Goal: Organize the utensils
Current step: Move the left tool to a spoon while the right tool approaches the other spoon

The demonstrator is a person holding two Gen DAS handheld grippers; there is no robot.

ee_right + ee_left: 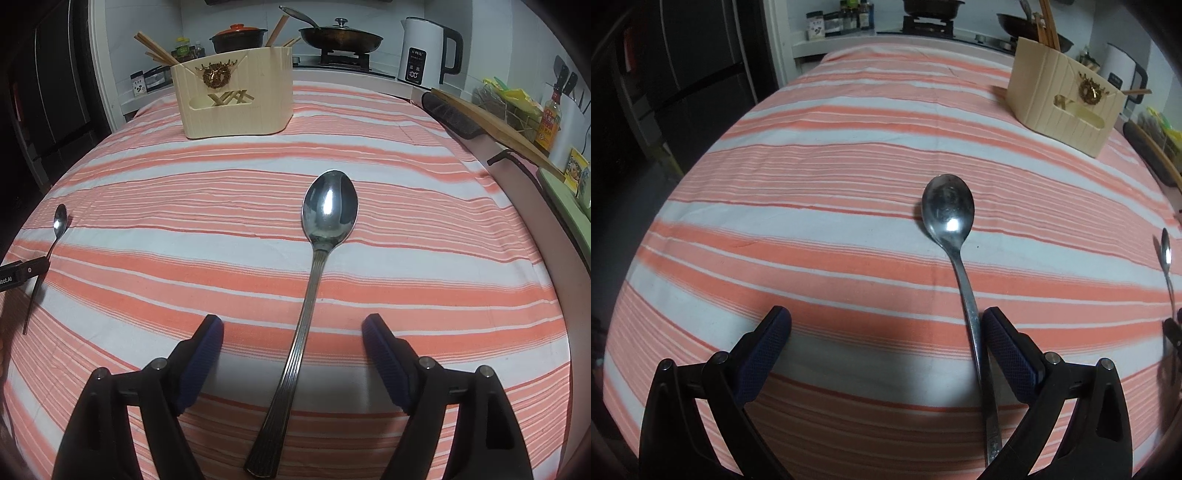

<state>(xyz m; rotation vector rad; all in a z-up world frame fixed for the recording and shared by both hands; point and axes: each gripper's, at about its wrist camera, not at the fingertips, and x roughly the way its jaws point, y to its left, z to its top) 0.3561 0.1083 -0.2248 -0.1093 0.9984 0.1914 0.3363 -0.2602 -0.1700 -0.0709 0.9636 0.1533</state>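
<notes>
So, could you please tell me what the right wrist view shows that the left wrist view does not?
Only the right wrist view shows the right gripper, open astride the ribbed-handled spoon, plus the orange-lidded pot. Only the left wrist view shows the left gripper, open, with the plain-handled spoon lying close beside its right finger. Both show the beige utensil holder holding chopsticks, the striped tablecloth, the white kettle, and each other's spoon at the frame edge.
</notes>
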